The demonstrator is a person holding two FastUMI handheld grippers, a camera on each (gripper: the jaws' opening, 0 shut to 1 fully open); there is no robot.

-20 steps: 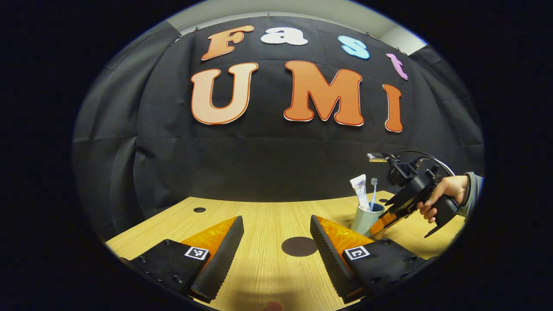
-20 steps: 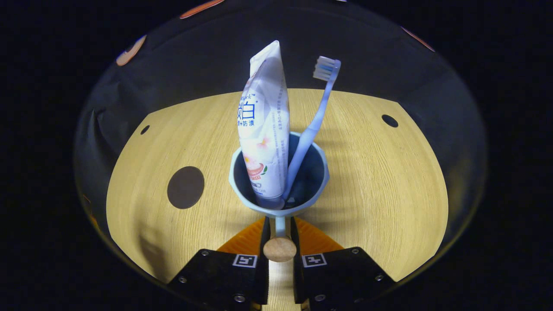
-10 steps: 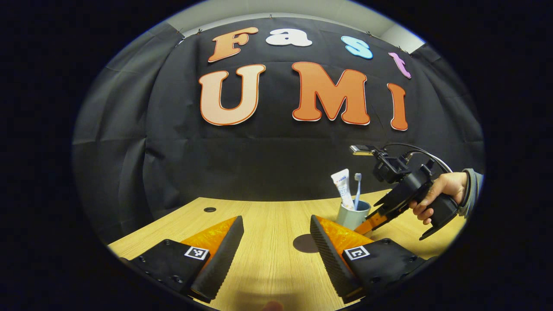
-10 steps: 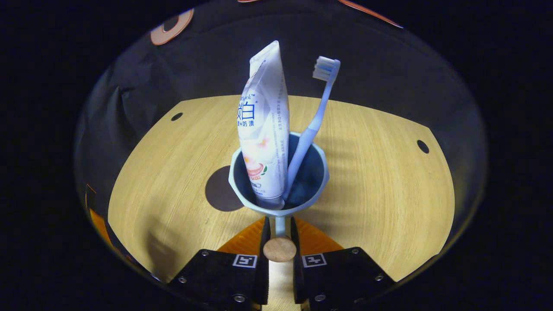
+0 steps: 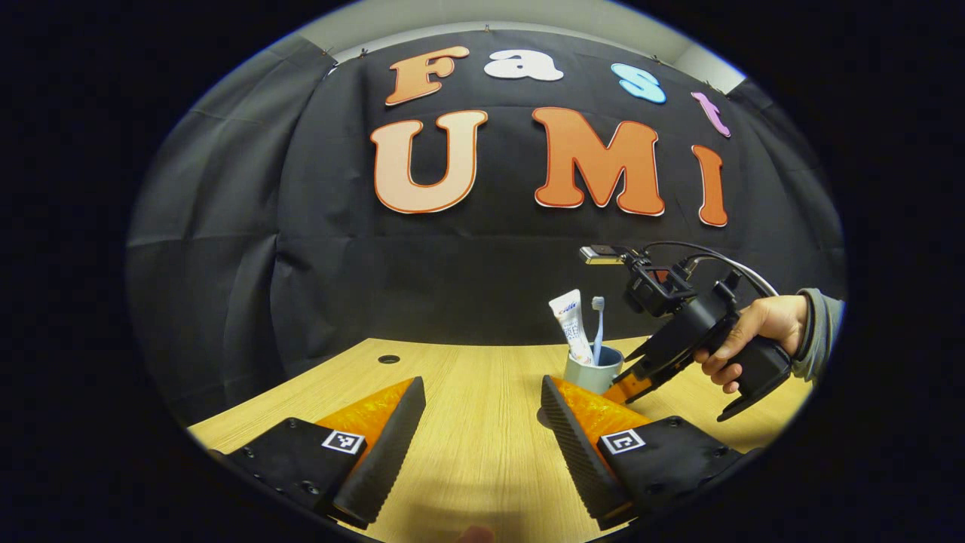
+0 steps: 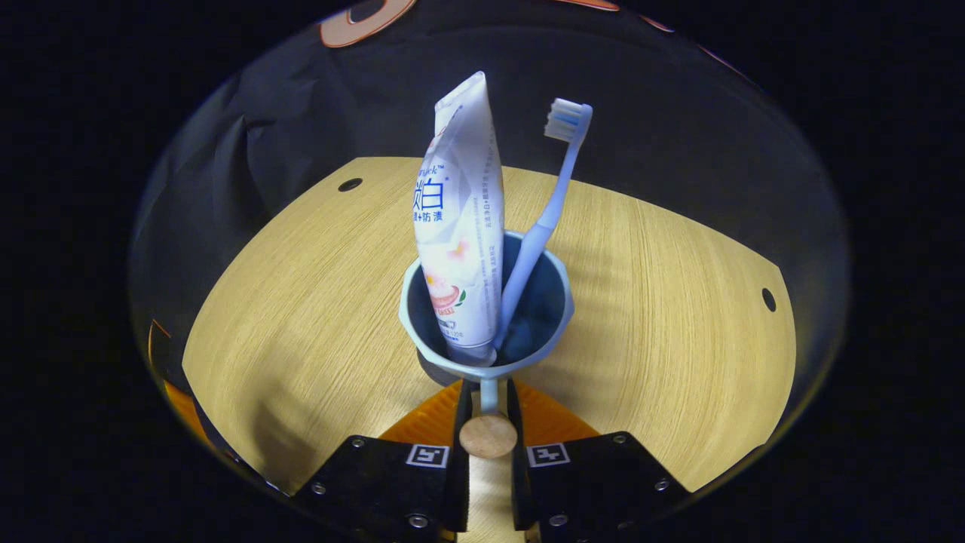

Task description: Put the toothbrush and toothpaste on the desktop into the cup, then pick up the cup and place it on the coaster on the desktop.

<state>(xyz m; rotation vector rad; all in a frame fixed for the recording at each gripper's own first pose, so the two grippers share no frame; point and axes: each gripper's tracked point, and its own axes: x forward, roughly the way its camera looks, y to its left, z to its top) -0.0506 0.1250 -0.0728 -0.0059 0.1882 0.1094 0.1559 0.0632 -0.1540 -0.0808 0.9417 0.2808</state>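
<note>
Toothpaste (image 6: pixel 458 226), upright in the cup (image 6: pixel 559 302): blue printed characters and smaller lines on the white tube, plus a small picture lower down. Left gripper (image 5: pixel 481 381): a square black-and-white coded marker (image 5: pixel 343 442) at each finger's base. Right gripper (image 6: pixel 488 388): the same pair of tags (image 6: pixel 427 455). No numbers legible.

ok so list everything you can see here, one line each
cup: 1, pale blue-grey, held by its handle over the desk
toothpaste tube: 1, white, standing in the cup
toothbrush: 1, light blue, leaning in the cup
coaster: 1, dark, mostly hidden under the cup
desk: 1, light wood, with small dark holes
right tool: 1, shut on the cup's handle
left tool: 1, open, above the desk
hand: 1, grey sleeve, holding the right tool
</note>
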